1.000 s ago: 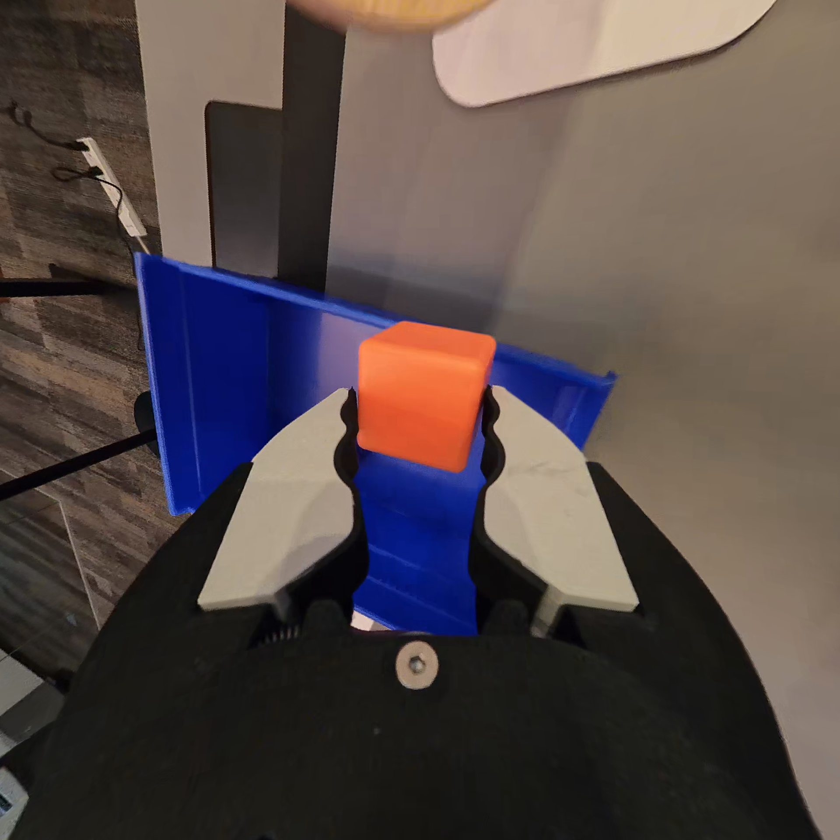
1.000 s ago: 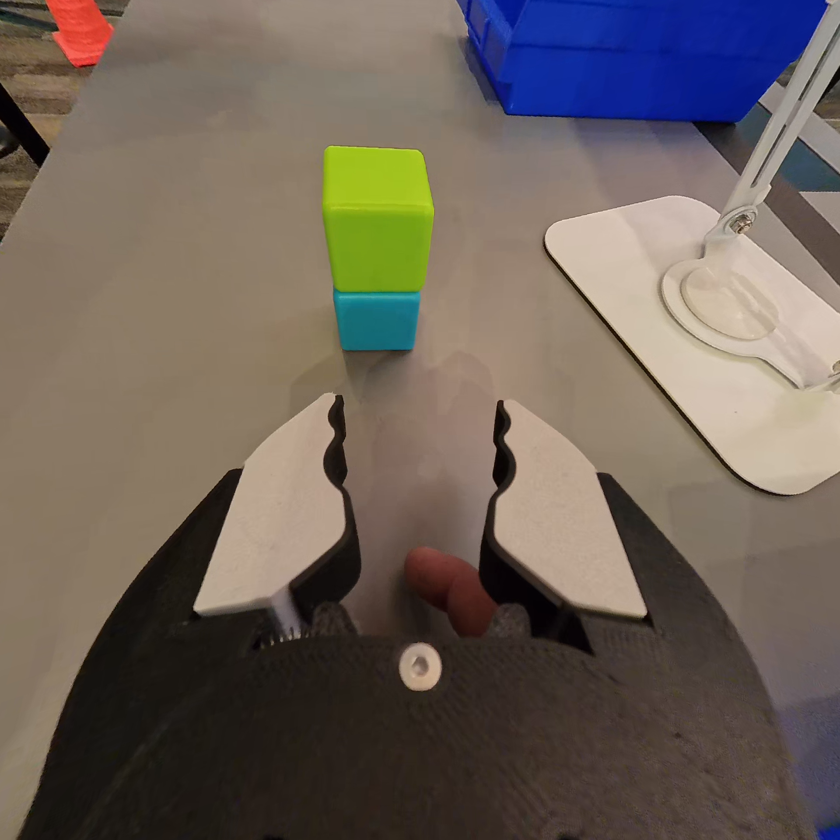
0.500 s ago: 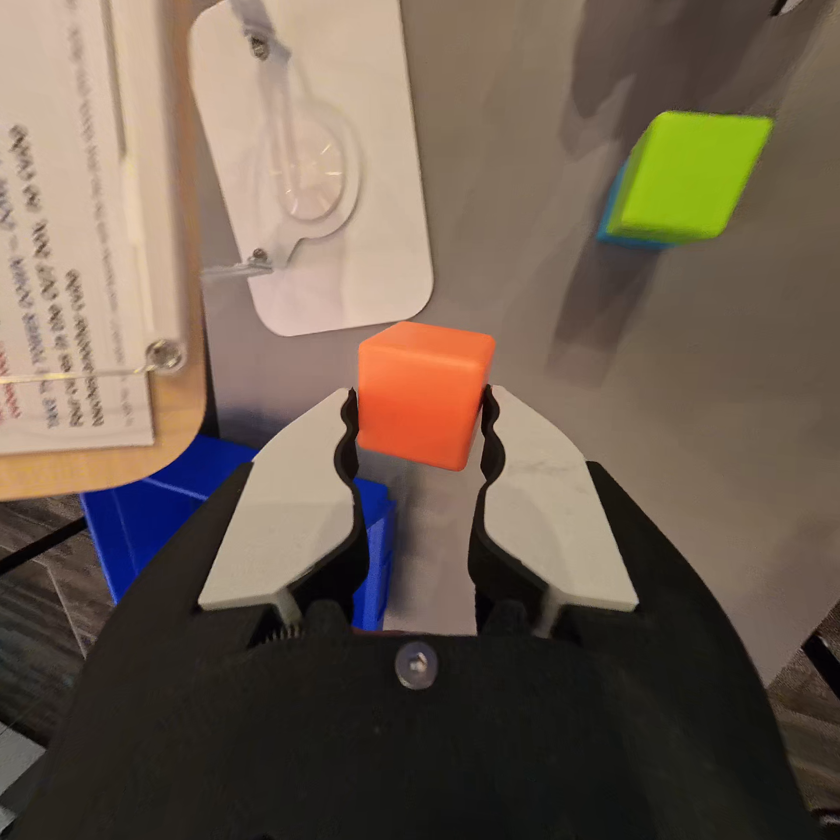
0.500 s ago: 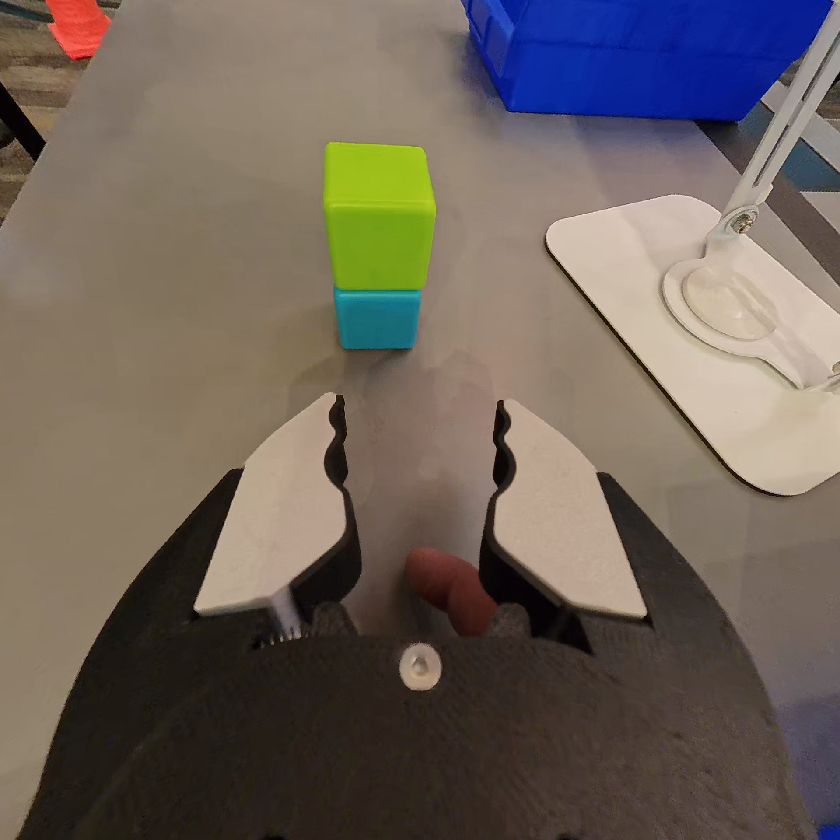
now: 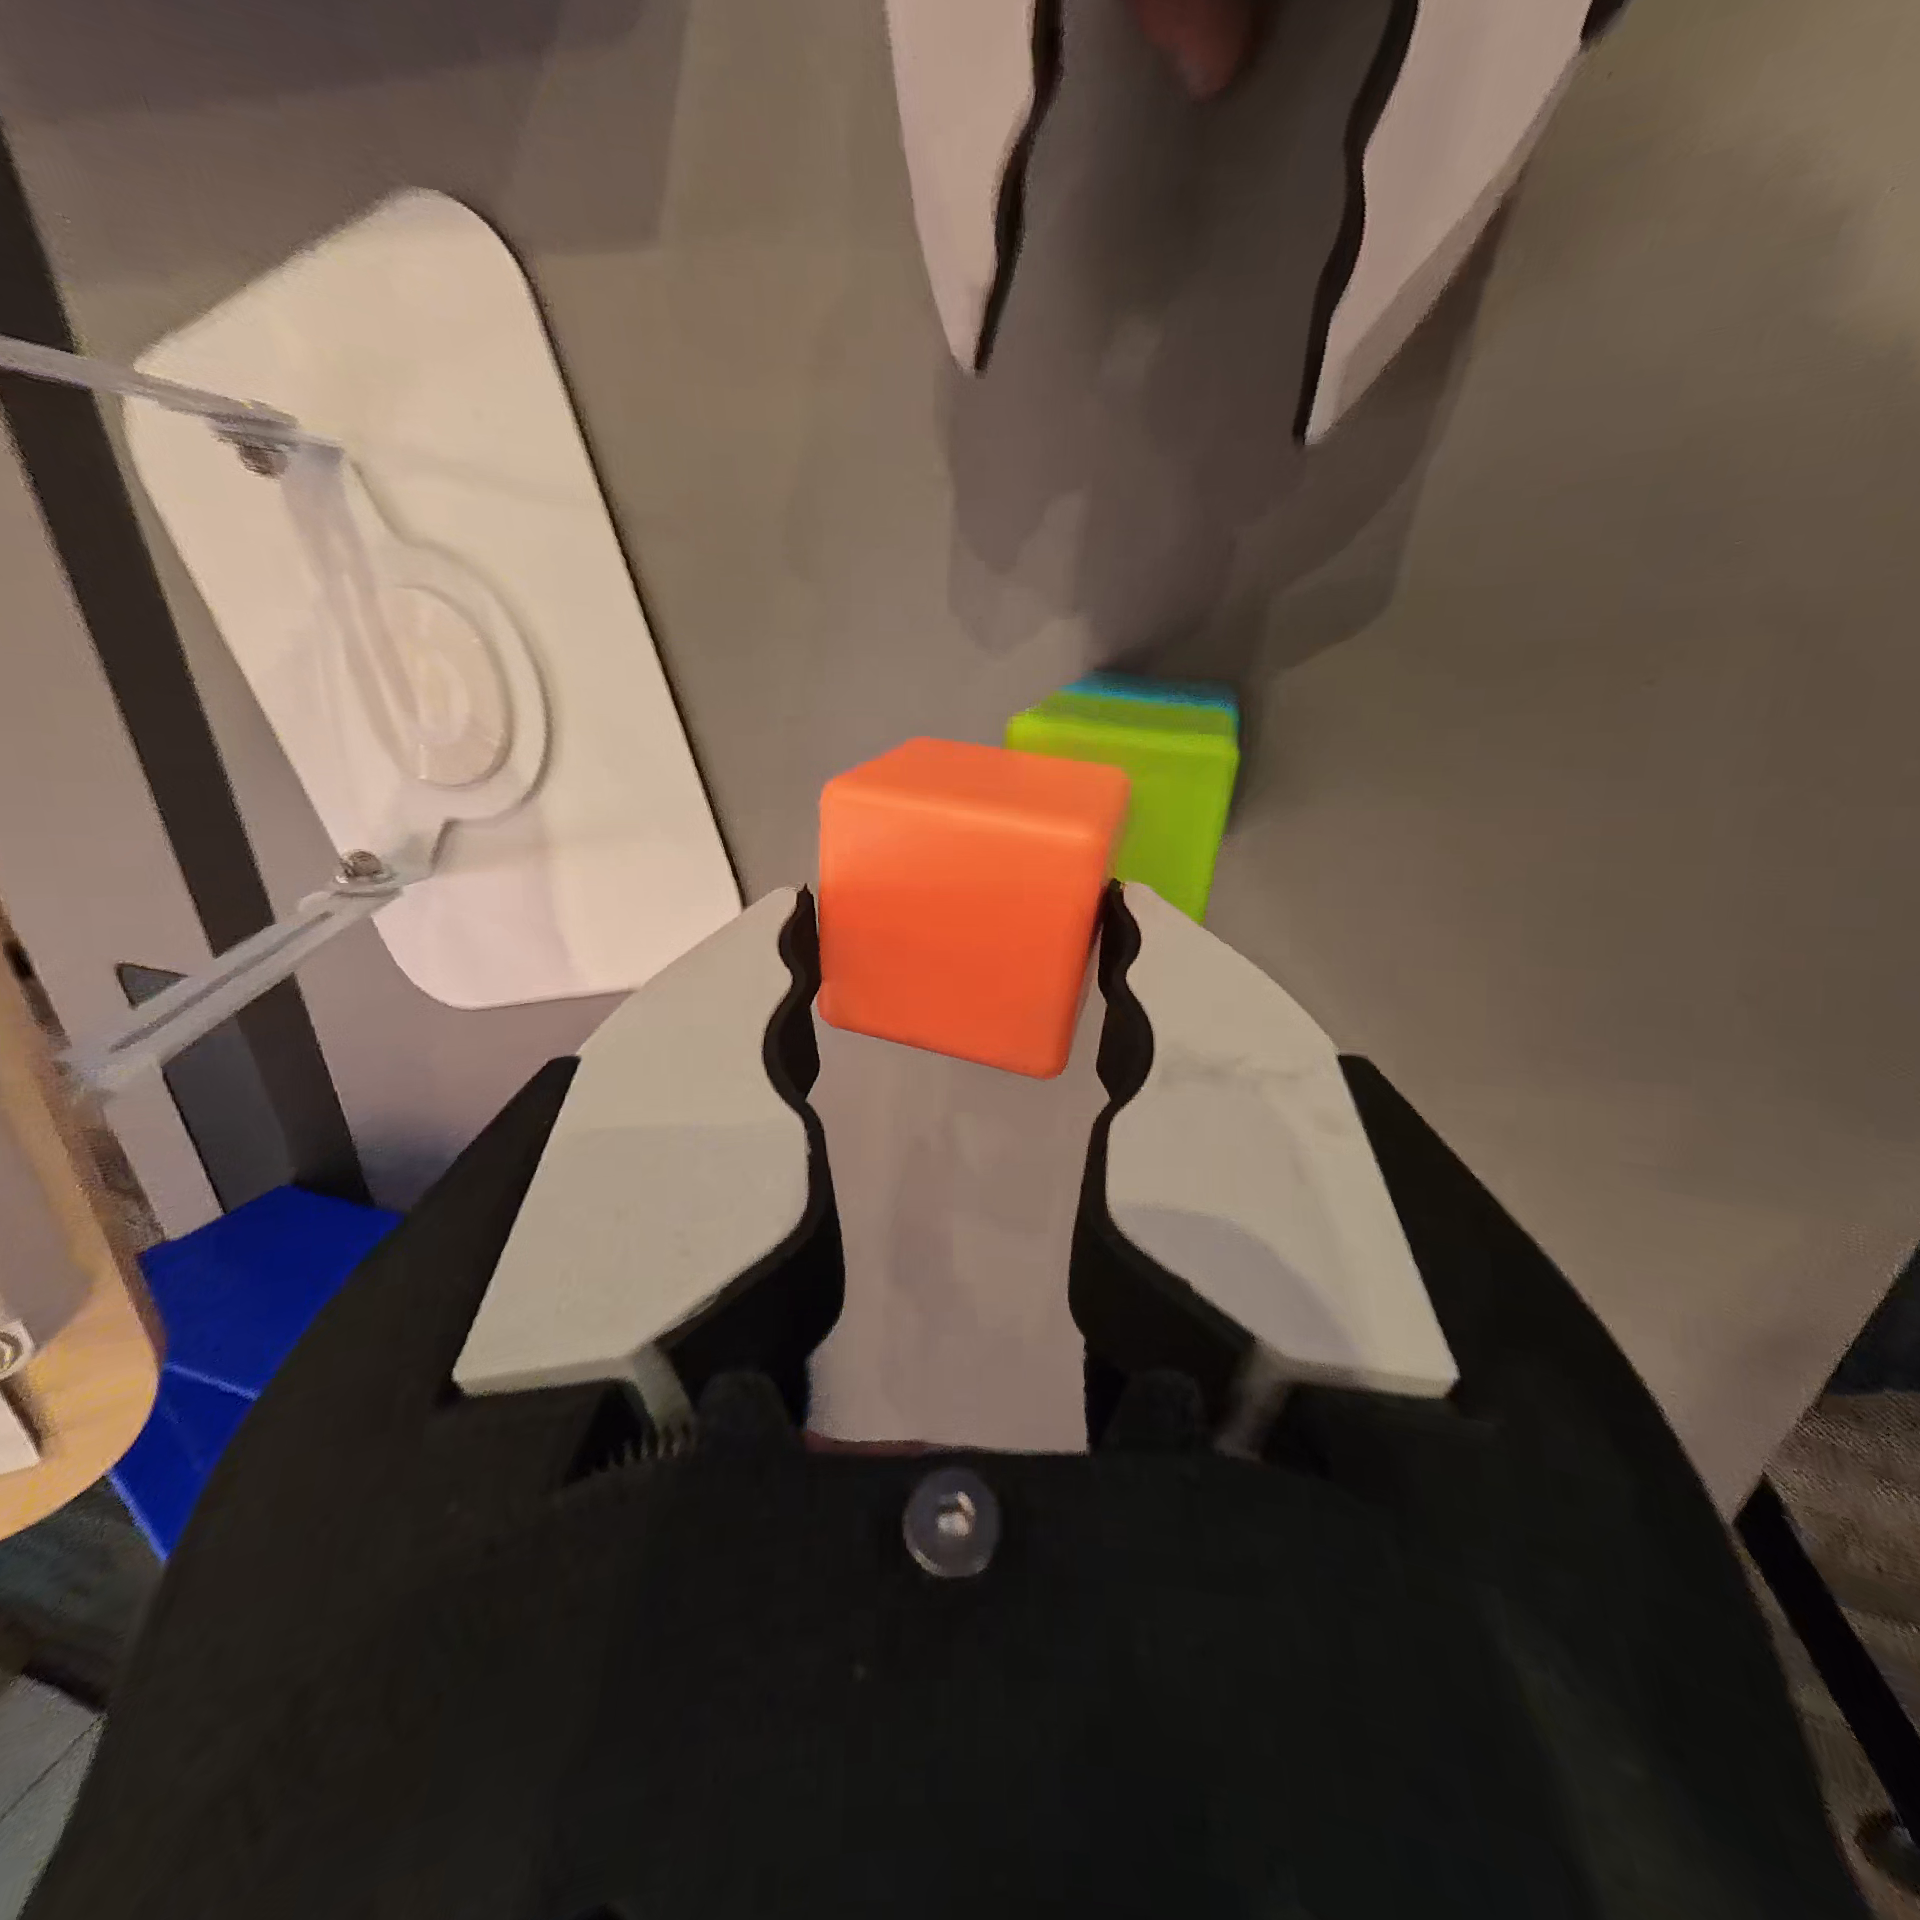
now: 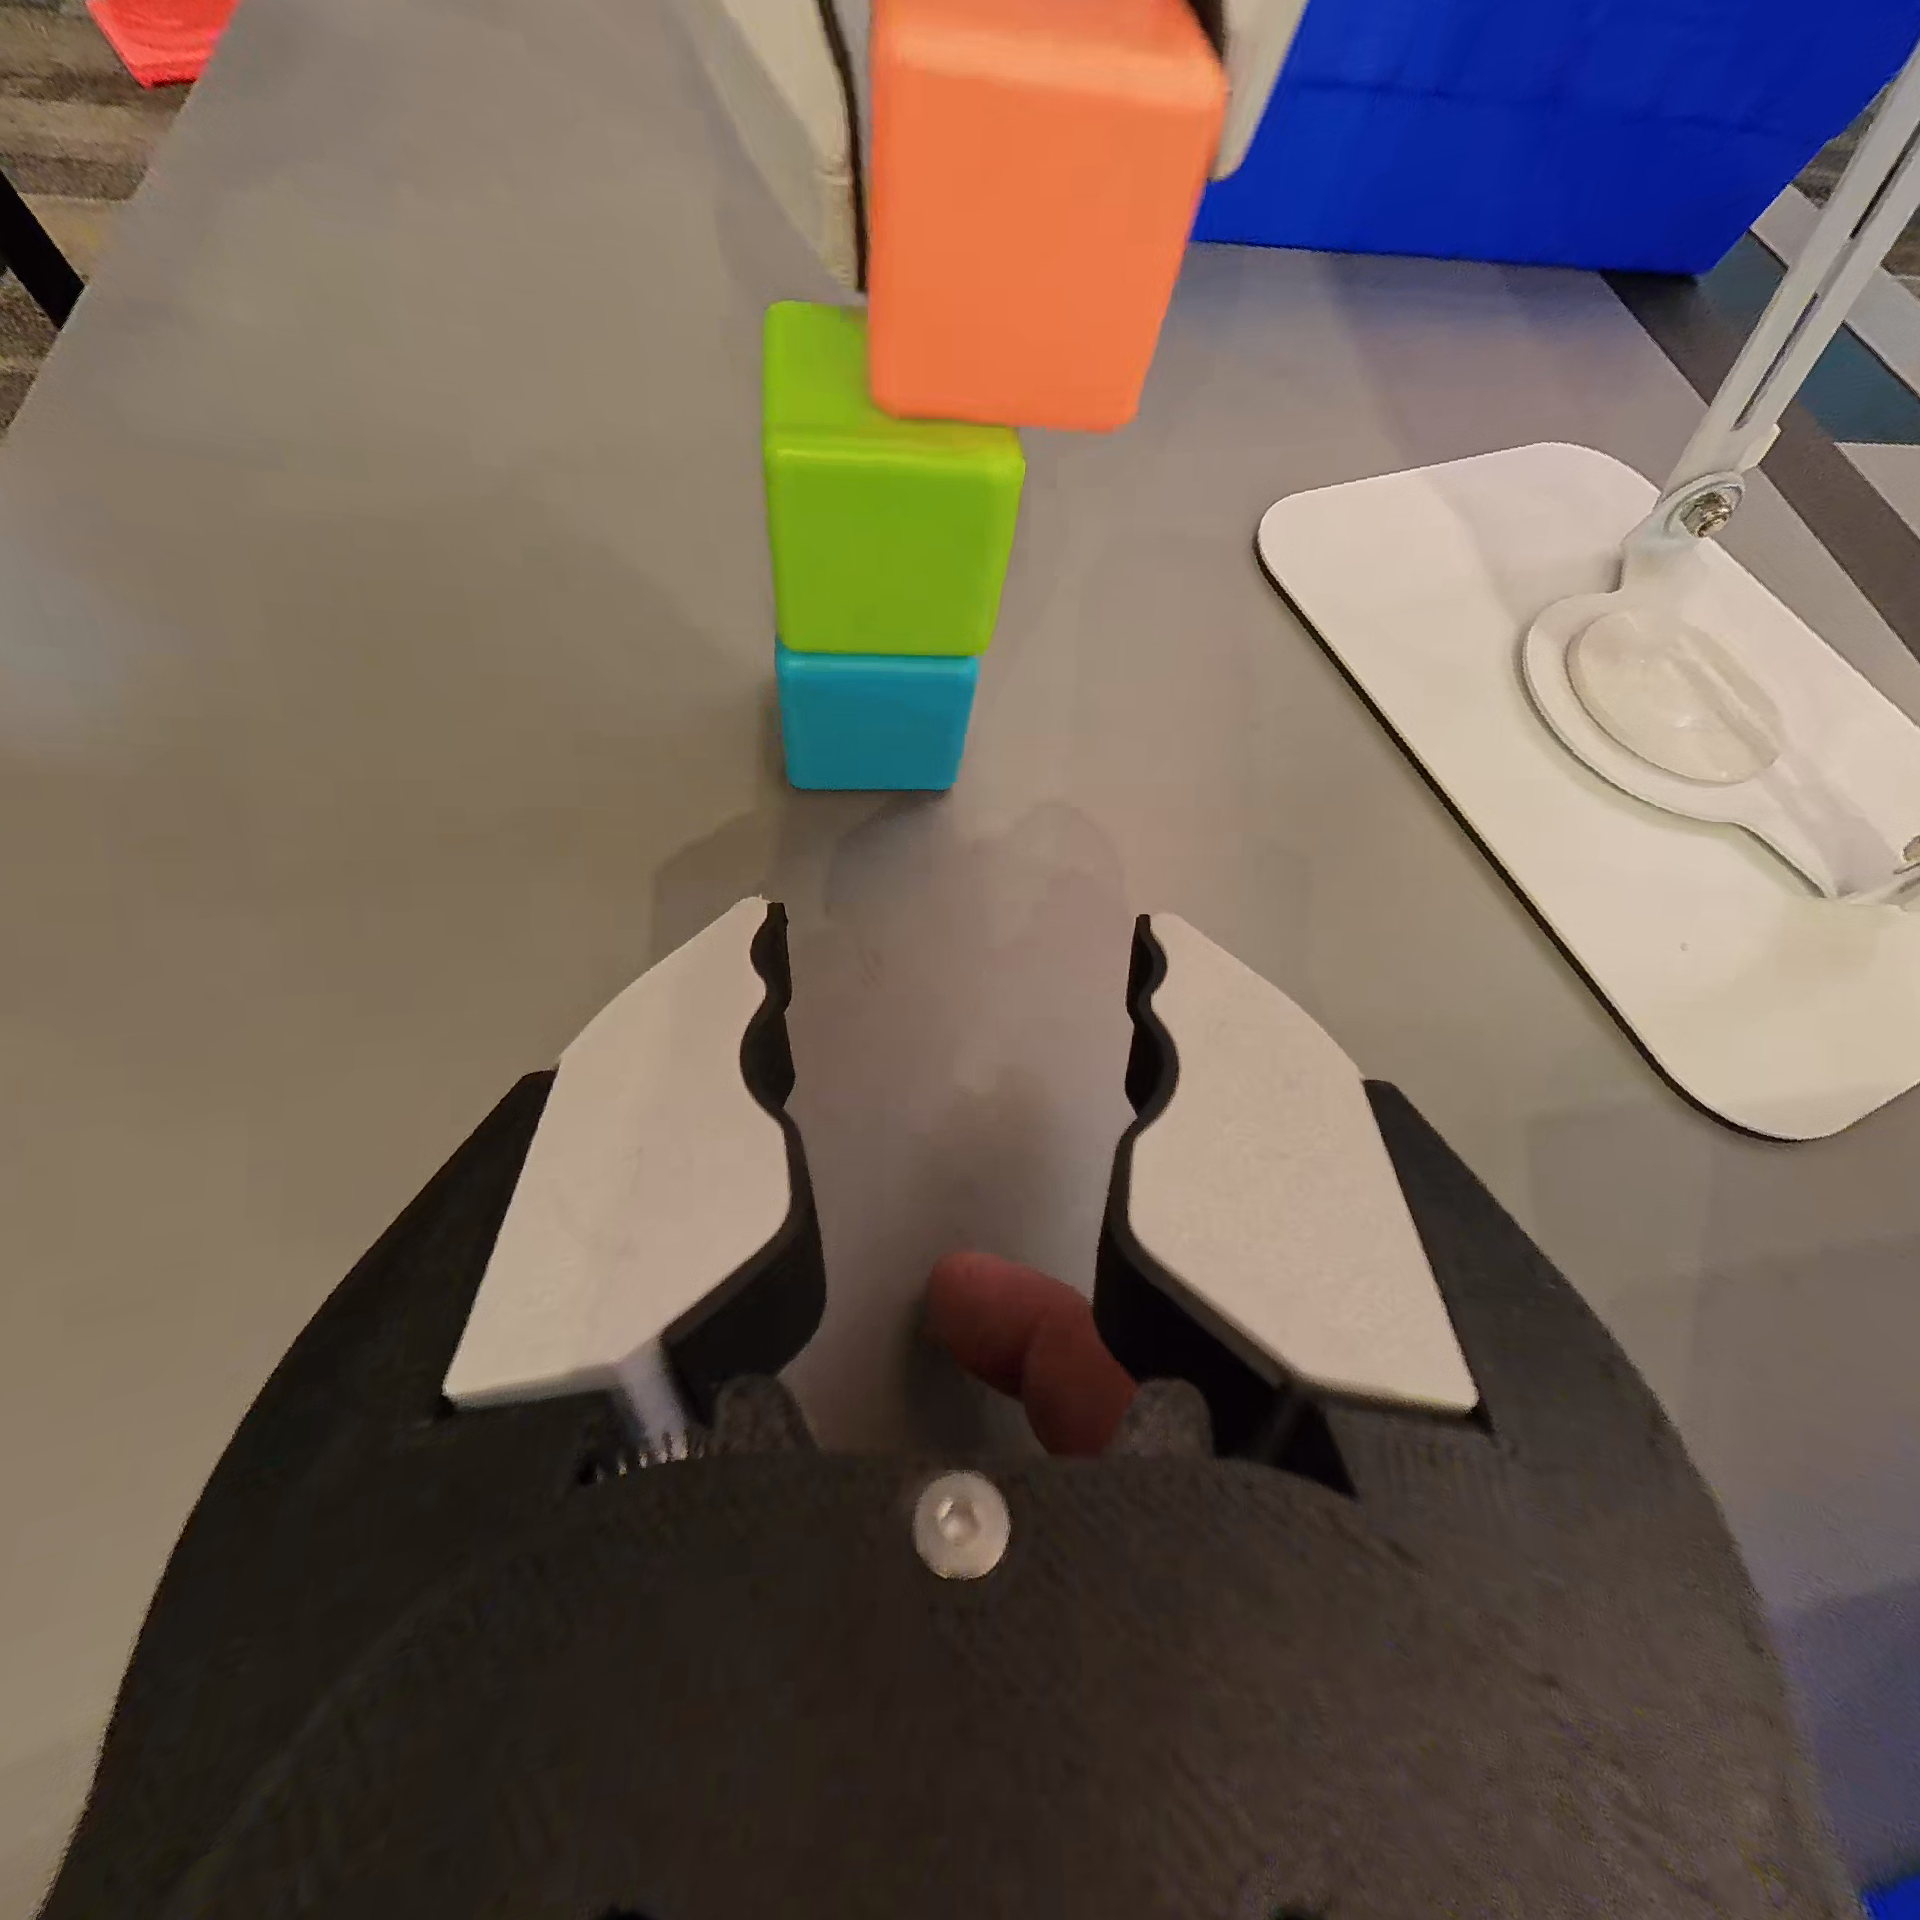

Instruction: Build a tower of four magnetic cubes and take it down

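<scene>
My left gripper point(image 5: 956, 904) is shut on an orange cube point(image 5: 961, 904) and holds it in the air, above and slightly to one side of a stack of two cubes. The stack is a green cube point(image 6: 888, 540) on a blue cube point(image 6: 875, 717), standing on the grey table point(image 6: 364, 623). In the right wrist view the orange cube point(image 6: 1029, 218) hangs above the green cube, shifted right, with a small gap. The stack also shows in the left wrist view, where the green cube point(image 5: 1174, 800) hides most of the blue cube point(image 5: 1153, 691). My right gripper point(image 6: 956, 925) is open and empty, near the table in front of the stack.
A white stand base point(image 6: 1558, 748) with a slanted metal arm point(image 6: 1787, 301) lies right of the stack. A blue bin point(image 6: 1538, 135) stands at the back right. A wooden board's edge point(image 5: 62, 1351) shows at the left of the left wrist view. Spacing between my two grippers at the tips: around 11 cm.
My left gripper has swung with the orange cube from beside the blue bin to just above the green cube. My right gripper has stayed still and open.
</scene>
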`<state>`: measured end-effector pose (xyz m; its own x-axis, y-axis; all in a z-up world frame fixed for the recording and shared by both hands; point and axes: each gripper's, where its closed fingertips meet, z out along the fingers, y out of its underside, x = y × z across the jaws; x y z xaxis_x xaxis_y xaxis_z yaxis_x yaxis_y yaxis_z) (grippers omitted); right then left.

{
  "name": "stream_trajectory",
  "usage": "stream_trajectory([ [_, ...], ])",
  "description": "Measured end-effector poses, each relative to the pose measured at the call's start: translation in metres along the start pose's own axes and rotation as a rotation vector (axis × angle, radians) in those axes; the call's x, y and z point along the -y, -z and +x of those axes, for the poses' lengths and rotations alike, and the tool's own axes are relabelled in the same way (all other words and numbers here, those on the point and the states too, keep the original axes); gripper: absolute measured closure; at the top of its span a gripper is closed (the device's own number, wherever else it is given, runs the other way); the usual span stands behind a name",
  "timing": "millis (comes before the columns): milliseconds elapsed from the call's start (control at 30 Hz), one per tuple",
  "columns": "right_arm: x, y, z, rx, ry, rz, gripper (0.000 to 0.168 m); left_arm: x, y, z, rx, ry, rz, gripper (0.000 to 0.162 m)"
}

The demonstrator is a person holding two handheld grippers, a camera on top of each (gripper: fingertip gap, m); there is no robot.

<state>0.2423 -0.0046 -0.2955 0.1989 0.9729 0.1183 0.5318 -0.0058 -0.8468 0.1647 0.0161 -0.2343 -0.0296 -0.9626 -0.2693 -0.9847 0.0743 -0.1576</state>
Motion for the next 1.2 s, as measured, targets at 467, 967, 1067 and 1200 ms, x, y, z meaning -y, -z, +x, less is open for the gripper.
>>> stream_trajectory([
  [467, 0.0, 0.0, 0.0, 0.002, 0.0, -0.002, 0.105, 0.006, 0.004, 0.018, 0.019, 0.02, 0.049, 0.11],
  [967, 0.0, 0.0, -0.001, 0.002, 0.005, -0.003, 0.105, 0.001, 0.022, 0.006, 0.056, 0.062, 0.133, 0.07],
  [1067, 0.0, 0.0, -0.001, 0.002, 0.006, -0.003, 0.105, -0.017, 0.043, -0.009, 0.087, 0.091, 0.167, 0.075],
  [1200, 0.0, 0.0, 0.0, 0.004, 0.0, 0.0, 0.105, -0.072, 0.07, -0.058, 0.201, 0.202, 0.143, 0.081],
])
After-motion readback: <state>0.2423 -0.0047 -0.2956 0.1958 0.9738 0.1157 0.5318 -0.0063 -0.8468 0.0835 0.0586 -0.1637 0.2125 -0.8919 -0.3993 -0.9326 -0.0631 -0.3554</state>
